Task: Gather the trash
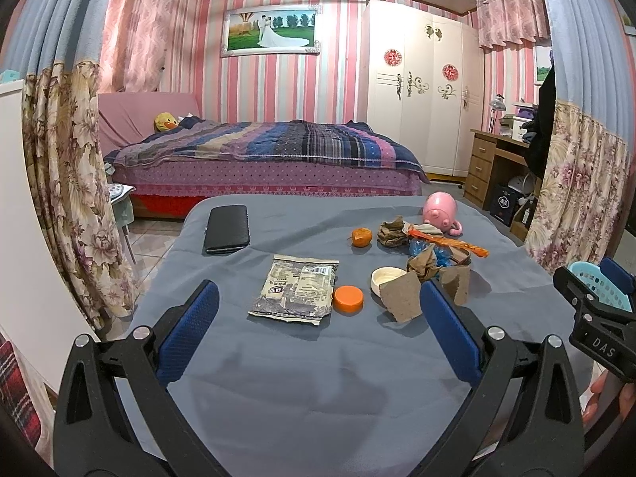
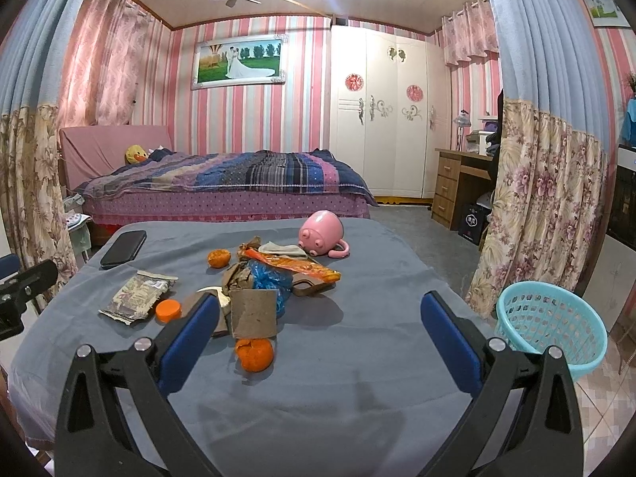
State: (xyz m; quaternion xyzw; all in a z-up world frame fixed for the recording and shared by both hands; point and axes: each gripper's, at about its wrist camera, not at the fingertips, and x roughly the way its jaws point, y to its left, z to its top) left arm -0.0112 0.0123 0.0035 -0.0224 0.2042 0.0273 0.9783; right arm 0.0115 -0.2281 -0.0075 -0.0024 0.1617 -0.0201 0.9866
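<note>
Pink-striped wallpaper, a bed (image 1: 262, 155) with a striped quilt and a white wardrobe (image 1: 421, 95) formed the background. Nearer the cameras stood the counter (image 1: 318, 357), covered with a grey-blue cloth.

Left tongs (image 1: 318, 302): blue pads spread wide apart, nothing between them, held above the near part of the counter. Directly ahead of the gap lay a flattened snack wrapper (image 1: 296, 290) with an orange bottle cap (image 1: 348, 299) touching its right edge. Beside the right pad stood a torn cardboard piece (image 1: 401, 296), with a white lid (image 1: 386, 278) just behind it. Farther ahead and to the left lay a black phone (image 1: 226, 228).

Right tongs (image 2: 320, 314): pads likewise spread wide, holding nothing. Between the pads, close to the left one, lay a peeled tangerine (image 2: 255, 354). Just ahead of it stood a cardboard square (image 2: 254, 312), leaning against a crumpled blue plastic bag (image 2: 268, 278). An orange wrapper strip (image 2: 294, 264) lay across the pile beyond. A second tangerine (image 2: 218, 258) sat ahead and to the left of the pile. A pink piglet-shaped cup (image 2: 320, 234) lay on its side at the far edge.

Off the counter, to the right of the right tongs, stood a light-blue slotted plastic basket (image 2: 552, 318) on the tiled floor (image 2: 604, 397); whether it held anything could not be determined.
</note>
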